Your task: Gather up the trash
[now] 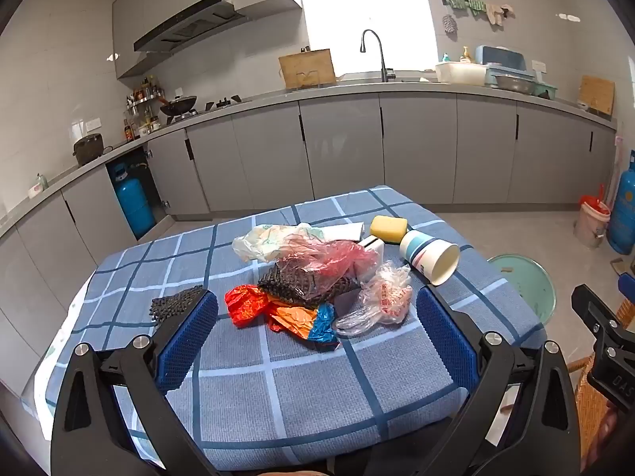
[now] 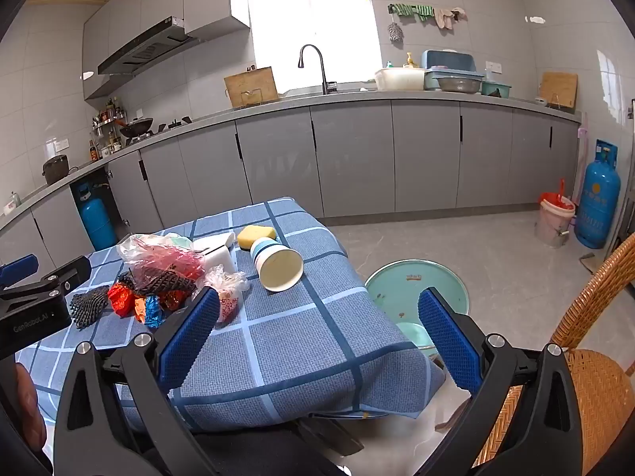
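Note:
A pile of trash lies on the blue checked tablecloth: an orange-red-blue wrapper, a red plastic bag, black foam netting, a clear bag, a whitish bag and a tipped paper cup. My left gripper is open and empty, just in front of the pile. My right gripper is open and empty over the table's right front corner; the cup and clear bag lie ahead of it.
A second piece of black netting lies left of the pile. A yellow sponge and a white block sit behind it. A green round bin stands on the floor right of the table. A wicker chair is at right.

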`<action>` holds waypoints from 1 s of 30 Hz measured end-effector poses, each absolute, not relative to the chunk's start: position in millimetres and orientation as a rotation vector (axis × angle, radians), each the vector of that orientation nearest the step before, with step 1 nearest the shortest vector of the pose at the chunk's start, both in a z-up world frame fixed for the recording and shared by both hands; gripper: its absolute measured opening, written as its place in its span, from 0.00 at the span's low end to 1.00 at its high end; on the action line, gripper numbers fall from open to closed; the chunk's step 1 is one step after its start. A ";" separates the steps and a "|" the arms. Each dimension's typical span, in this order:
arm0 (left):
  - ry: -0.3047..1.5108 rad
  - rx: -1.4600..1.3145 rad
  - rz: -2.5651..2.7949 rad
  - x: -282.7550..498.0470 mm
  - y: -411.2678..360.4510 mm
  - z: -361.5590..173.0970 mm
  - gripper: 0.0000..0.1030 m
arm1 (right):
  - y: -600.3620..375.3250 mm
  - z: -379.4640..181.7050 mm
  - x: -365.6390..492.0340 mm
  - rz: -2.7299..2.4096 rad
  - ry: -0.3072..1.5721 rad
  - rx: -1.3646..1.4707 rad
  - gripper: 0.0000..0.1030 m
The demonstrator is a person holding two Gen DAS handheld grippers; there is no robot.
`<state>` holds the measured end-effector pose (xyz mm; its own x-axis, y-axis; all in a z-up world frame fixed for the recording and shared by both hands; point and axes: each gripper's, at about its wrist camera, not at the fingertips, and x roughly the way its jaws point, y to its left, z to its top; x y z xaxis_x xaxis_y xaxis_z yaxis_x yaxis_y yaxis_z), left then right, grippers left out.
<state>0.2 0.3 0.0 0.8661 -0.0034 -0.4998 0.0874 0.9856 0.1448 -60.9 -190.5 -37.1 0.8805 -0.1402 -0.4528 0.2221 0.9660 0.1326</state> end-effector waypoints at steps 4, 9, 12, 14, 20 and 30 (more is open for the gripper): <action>0.517 0.170 -0.046 0.1 0.1 0.0 0.96 | -189.8 -37.6 -60.6 -0.190 0.455 0.181 0.96; 0.512 0.170 -0.043 -0.4 0.1 0.6 0.96 | -190.2 -38.0 -59.8 -0.191 0.456 0.184 0.96; 0.506 0.170 -0.041 -0.6 0.4 0.8 0.96 | -188.8 -37.8 -60.5 -0.190 0.454 0.180 0.96; 0.504 0.170 -0.039 0.1 2.9 0.8 0.96 | -189.0 -37.8 -60.5 -0.191 0.454 0.180 0.96; 0.502 0.170 -0.039 -0.8 4.0 3.5 0.96 | -190.1 -38.6 -59.7 -0.191 0.455 0.180 0.96; 0.501 0.171 -0.039 -2.7 3.8 3.9 0.96 | -189.8 -38.3 -59.6 -0.190 0.455 0.180 0.96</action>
